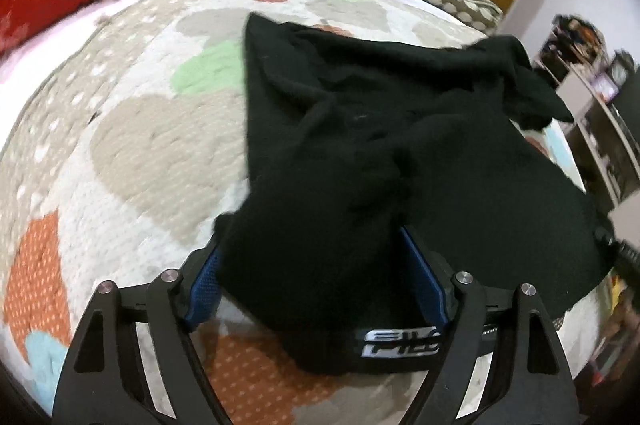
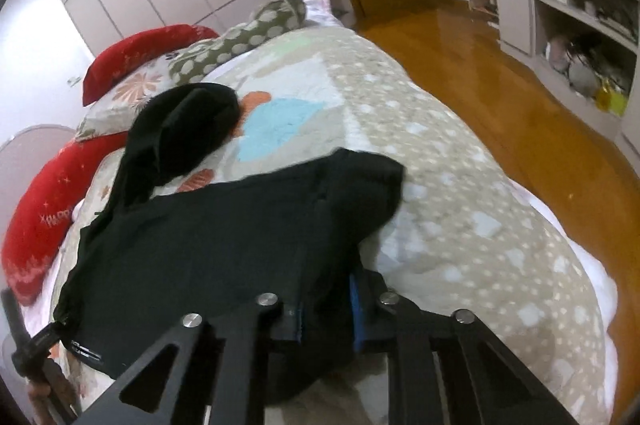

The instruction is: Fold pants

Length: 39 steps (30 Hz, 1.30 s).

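The black knit pants (image 1: pixel 360 129) lie rumpled on the heart-patterned quilted bedspread (image 1: pixel 132 145), the left gripper (image 1: pixel 316 277) straddling a bunched fold, fingers apart, while the right gripper (image 2: pixel 326 309) seemingly pinches the waistband edge to pull it taut.

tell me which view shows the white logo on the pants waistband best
The left wrist view: the white logo sits large on the black pants, between the open left gripper fingers, though partly hidden. The right wrist view shows it only as a tiny mark at the lower left.
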Tool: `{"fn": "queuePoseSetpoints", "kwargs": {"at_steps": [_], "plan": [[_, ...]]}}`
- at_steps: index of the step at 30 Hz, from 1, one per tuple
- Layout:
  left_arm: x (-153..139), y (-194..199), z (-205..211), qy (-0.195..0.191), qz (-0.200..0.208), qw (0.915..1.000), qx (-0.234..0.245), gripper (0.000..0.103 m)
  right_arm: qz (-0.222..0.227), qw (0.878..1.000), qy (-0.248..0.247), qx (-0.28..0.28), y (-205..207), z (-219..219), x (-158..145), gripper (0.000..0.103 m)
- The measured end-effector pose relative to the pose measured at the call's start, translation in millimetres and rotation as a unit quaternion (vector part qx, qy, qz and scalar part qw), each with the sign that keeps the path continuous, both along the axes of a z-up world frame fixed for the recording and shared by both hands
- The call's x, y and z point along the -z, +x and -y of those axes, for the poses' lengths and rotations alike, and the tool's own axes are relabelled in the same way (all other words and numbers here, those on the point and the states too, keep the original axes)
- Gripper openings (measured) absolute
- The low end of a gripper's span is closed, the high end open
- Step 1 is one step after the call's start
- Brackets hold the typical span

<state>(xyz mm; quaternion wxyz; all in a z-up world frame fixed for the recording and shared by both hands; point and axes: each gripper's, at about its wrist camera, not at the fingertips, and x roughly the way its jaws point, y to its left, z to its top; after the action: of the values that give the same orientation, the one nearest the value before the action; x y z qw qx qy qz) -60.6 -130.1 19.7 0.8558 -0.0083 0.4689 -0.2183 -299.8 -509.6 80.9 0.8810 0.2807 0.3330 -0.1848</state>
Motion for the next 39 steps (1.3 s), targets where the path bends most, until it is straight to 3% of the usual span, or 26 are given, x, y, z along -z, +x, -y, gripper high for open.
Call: {"fn": "queuePoseSetpoints", "kwargs": {"at_steps": [1,2,6,10,13,15,16,18,21,23,25,27,31,34,39], "plan": [[-1,0,1,-0.002,-0.001,1.0,0.003,0.042,0.003,1.0,-0.008,-0.001,1,-4,-5,0.014],[-2,1,-1,-0.019,-0.008,0.9998,0.005,0.03,0.003,1.0,-0.015,-0.001,2,-5,-8,0.014],[-10,-1,-13,-0.056,-0.032,0.9979,0.008,0.024,0.015,0.999,-0.042,-0.008,-5,-16,-37,0.013],[-32,-22,-26,-0.044,-0.013,0.9987,0.023,0.024,0.029,0.998,-0.05,-0.026,-18,-27,-64,0.013],[-32,-32,-44,-0.036,-0.022,0.9989,0.019,0.024,0.015,0.997,-0.058,-0.04,-22,-37,-65,0.013],[-20,-33,-51,-0.02,-0.039,0.9988,0.021,0.03,-0.039,0.996,-0.072,-0.048,-14,-41,-47,0.015],[-12,-33,-55,-0.016,-0.052,0.9984,0.017,0.036,-0.091,0.992,-0.076,-0.047,-7,-40,-30,0.016],[-11,-35,-61,-0.028,-0.054,0.9982,0.005,0.039,-0.131,0.988,-0.069,-0.04,-6,-37,-12,0.016],[-22,-41,-69,-0.022,-0.036,0.9989,-0.021,0.052,-0.122,0.988,-0.086,-0.029,-12,-38,-17,0.02],[-33,-44,-73,-0.001,-0.013,0.9995,-0.03,0.052,-0.122,0.985,-0.119,-0.017,-12,-40,-28,0.024],[-43,-45,-77,-0.007,-0.001,0.9995,-0.031,0.052,-0.119,0.982,-0.145,-0.004,-12,-39,-39,0.026],[-52,-48,-76,-0.001,0.016,0.9993,-0.033,0.052,-0.091,0.986,-0.139,-0.009,-13,-41,-50,0.026],[-64,-51,-73,0.015,0.047,0.998,-0.04,0.052,-0.047,0.991,-0.105,-0.073,1,-58,-57,0.032],[-60,-47,-70,0.006,0.037,0.9989,-0.029,0.064,-0.038,0.986,-0.075,-0.141,25,-84,-46,0.032],[-35,-41,-59,0.024,0.008,0.9992,-0.03,0.063,-0.056,0.978,-0.046,-0.196,52,-122,-16,0.032]]}}
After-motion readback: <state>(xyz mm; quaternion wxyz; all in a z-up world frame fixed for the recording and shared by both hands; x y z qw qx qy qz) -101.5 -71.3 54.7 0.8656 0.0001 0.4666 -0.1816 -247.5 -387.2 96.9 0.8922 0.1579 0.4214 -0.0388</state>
